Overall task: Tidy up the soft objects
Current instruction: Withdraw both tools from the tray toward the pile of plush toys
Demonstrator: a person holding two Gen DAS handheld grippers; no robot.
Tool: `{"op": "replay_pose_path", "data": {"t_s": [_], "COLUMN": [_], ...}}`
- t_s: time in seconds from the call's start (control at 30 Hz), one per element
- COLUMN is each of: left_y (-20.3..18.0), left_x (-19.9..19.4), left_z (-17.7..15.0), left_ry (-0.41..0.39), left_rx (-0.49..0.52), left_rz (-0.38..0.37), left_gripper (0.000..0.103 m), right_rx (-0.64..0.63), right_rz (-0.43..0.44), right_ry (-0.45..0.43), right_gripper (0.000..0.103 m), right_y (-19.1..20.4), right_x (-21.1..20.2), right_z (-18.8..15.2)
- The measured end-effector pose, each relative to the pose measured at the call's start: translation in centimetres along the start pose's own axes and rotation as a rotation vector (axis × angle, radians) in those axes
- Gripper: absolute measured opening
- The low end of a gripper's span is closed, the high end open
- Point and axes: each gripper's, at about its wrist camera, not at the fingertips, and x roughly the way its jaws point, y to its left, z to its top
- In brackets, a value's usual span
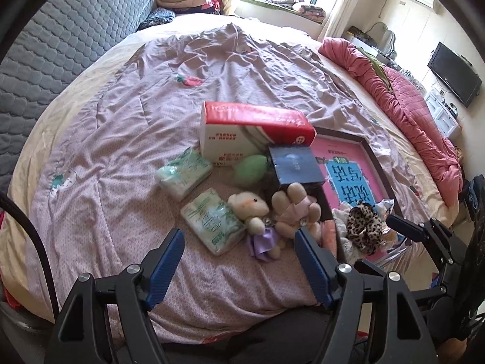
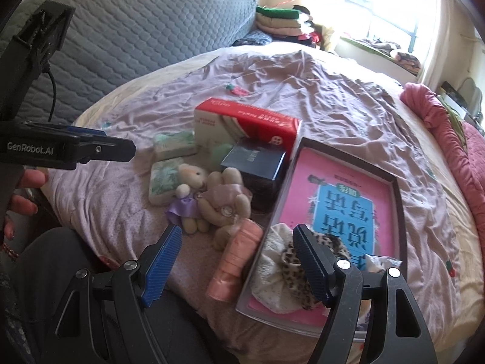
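Left gripper [image 1: 239, 244]: I am holding it above the near edge of the bed, its blue fingers [image 1: 165, 268] standing spread with nothing between them.
Right gripper [image 2: 238, 241]: I am pointing it down at the near end of the tray, its jaws likewise standing apart and pinching nothing (the pink roll only shows through the gap, lying on the bed below).
Bedspread [image 1: 127, 139]: a crumpled lilac cover is filling most of both views.
Tissue box [image 1: 254, 132]: red and white, it is standing at about twelve o'clock from the left gripper, farthest in the cluster.
Tissue packs: one green-printed pack [image 1: 183, 176] is lying at eleven o'clock, a second pack [image 1: 213, 224] just nearer, touching the white toy.
Plush toys: a white animal in a purple dress [image 1: 253, 212] and a beige bear with a pink bow [image 1: 295, 209] are lying side by side, touching.
Dark blue box [image 1: 295, 165]: it is sitting behind the bear, with a green oval thing [image 1: 251, 170] beside it.
Tray [image 2: 291, 182]: a dark-rimmed tray with a pink printed floor is lying at one o'clock from the right gripper.
In the tray: a leopard-print scrunchie [image 2: 292, 259] and a cream fuzzy cloth [image 2: 271, 276] are resting at its near end.
Pink roll [image 2: 235, 259]: it is lying on the bedspread, just left of the tray.
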Motion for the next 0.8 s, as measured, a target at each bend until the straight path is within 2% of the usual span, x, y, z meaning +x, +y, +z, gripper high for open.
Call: {"op": "replay_pose_path", "data": {"t_s": [0.13,0.3,0.63,0.8], "left_y": [0.1,1.0,4.8,6.8], "left_x": [0.9,2.5,5.0,6.2], "left_z": [-0.5,-1.1,-1.8,-2.0], "left_ry": [0.021,0.051,0.091,0.097], "left_rx": [0.005,-0.009,-0.104,-0.191], "left_rz": [-0.016,0.002,-0.013,-0.034], "left_gripper": [0.074,0.074,0.074,0.074], "right_rx": [-0.015,-0.025,-0.064,-0.065], "right_rz": [0.006,0.011,0.018,0.011], "right_ry": [0.025,0.044,0.083,0.107], "right_gripper": [0.077,0.077,0.077,0.077], "right_y": [0.4,0.6,1.3,1.3], "right_x": [1.4,2.8,6.2,7.7], "right_z": [-0.1,-0.1,0.8,1.3]}}
